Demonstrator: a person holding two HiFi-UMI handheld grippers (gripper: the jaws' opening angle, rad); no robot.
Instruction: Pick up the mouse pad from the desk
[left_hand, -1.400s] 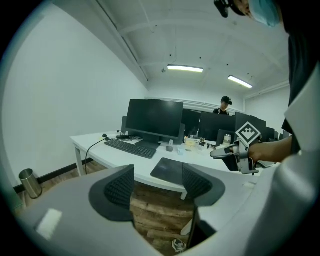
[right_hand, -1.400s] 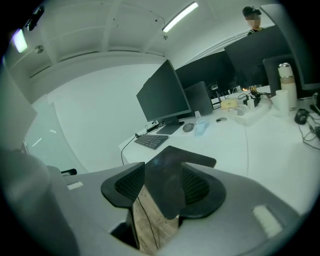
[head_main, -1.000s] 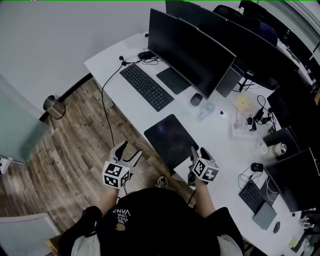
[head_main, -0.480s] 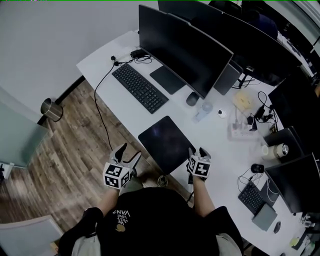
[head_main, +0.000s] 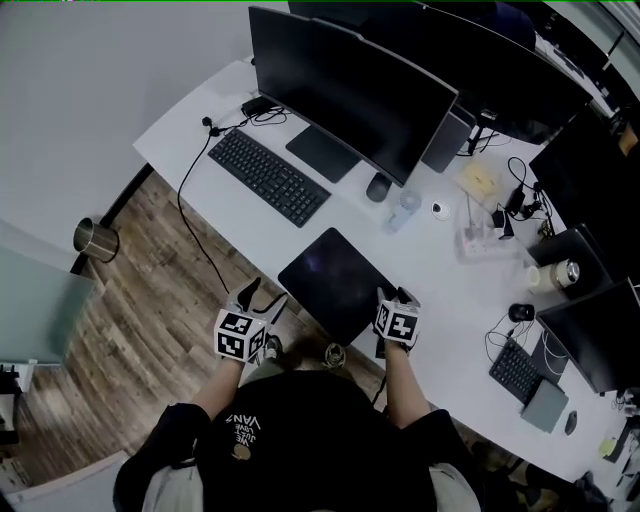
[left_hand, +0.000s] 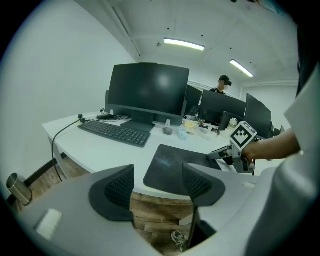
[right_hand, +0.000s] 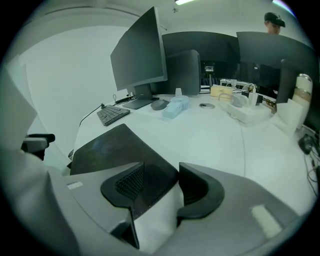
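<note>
Crowding the white tabletop (head_main: 440, 290) beyond the mouse pad (head_main: 335, 283) are a black keyboard (head_main: 268, 177) at the pad's 11 o'clock, a wide monitor (head_main: 350, 90) at 12, and a mouse (head_main: 377, 187) with a clear bottle (head_main: 403, 212) at 1. All of them stand apart from the pad. A cable (head_main: 181, 205) drops off the tabletop's edge at 9 o'clock.

From the head view, the pad lies at the front edge with one corner toward the person. The left hand-held gripper (head_main: 262, 298) hangs off the tabletop over the wood floor (head_main: 150, 290), at the pad's 8 o'clock. Its own view shows the jaws apart with nothing between them. The pad's near edge and a shoe (left_hand: 179, 239) on the floor sit past the gap. That view also catches a person (left_hand: 223, 85) behind the farther monitors.

The right hand-held gripper (head_main: 395, 296) sits at the pad's 4 o'clock corner. Only its own view shows that corner lying between its parted jaws, close against the left one.
</note>
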